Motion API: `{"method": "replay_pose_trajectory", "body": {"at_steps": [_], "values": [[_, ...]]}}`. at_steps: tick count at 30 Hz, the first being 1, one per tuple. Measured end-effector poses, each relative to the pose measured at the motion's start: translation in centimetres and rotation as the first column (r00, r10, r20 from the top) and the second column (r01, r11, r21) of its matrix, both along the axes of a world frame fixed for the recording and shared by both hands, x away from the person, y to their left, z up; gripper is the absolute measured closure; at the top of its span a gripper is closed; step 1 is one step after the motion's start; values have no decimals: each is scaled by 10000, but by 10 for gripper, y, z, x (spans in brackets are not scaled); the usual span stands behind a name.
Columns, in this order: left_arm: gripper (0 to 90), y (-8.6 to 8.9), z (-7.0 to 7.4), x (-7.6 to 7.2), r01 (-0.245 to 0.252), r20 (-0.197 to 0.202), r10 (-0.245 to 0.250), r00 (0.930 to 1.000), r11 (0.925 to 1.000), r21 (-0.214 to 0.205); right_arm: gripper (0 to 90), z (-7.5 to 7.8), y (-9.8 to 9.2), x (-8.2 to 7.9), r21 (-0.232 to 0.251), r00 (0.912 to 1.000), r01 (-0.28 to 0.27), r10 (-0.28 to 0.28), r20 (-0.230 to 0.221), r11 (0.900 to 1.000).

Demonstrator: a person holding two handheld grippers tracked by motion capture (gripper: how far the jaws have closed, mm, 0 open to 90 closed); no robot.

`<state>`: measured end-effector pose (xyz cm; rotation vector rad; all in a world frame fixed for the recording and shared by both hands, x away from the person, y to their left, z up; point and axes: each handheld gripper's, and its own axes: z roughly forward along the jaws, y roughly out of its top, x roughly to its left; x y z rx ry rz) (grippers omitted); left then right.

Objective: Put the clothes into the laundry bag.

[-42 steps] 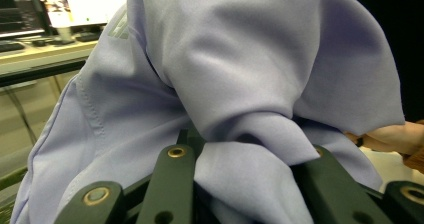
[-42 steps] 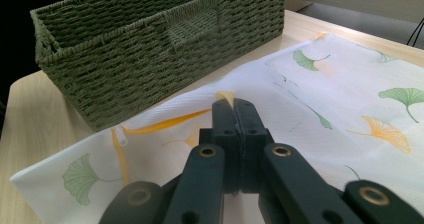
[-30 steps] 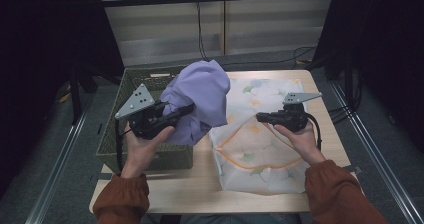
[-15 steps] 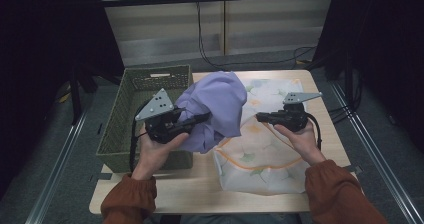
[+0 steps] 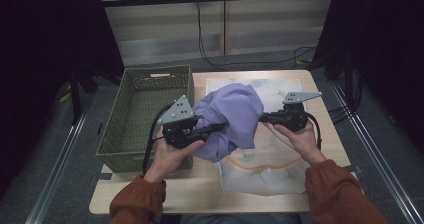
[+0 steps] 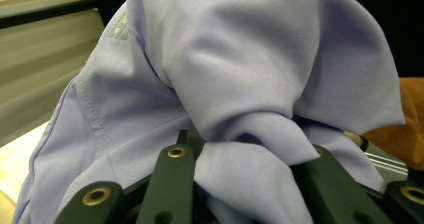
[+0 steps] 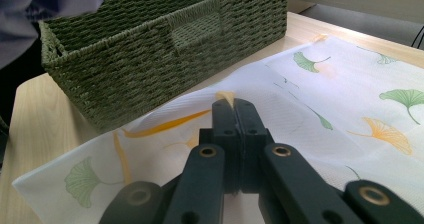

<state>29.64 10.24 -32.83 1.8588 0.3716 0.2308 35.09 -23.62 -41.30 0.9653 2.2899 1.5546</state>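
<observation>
Left claw (image 5: 220, 127) pinching lilac garment (image 5: 232, 119) beside basket (image 5: 145, 116), right claw (image 5: 265, 117) pinching leaf-print cloth (image 5: 270, 164) edge

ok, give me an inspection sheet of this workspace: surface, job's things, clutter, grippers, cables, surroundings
Surface: light wooden table, bare along the near edge.
Job's things: purple garment bunched and lifted between the hands; white leaf-print bag flat on the table; green woven basket at the left, looks empty.
Clutter: nothing seen.
Grippers: left gripper shut on the garment; right gripper shut, pinching the bag's edge.
Cables: a black cable trails from the left gripper; more hang at the back wall.
Surroundings: dark curtains at both sides, metal rails on the grey floor.
</observation>
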Motion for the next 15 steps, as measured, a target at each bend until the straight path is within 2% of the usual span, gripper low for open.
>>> {"method": "replay_pose_trajectory", "body": {"at_steps": [6, 11, 15], "values": [[721, -16, -5, -6, 511, -38, -510, 9987, 9983, 297, 897, 0, 0, 0, 20, 10000, 11, -11, 5, 10000], [721, -26, -8, -10, 734, -133, -730, 9972, 9966, 366, 897, 0, 1, 0, 37, 10000, -15, 15, -30, 10000], [721, -31, -12, -10, 894, -213, -883, 9959, 9943, 578, 897, 0, 0, 0, 73, 10000, -29, 29, -24, 10000]]}}
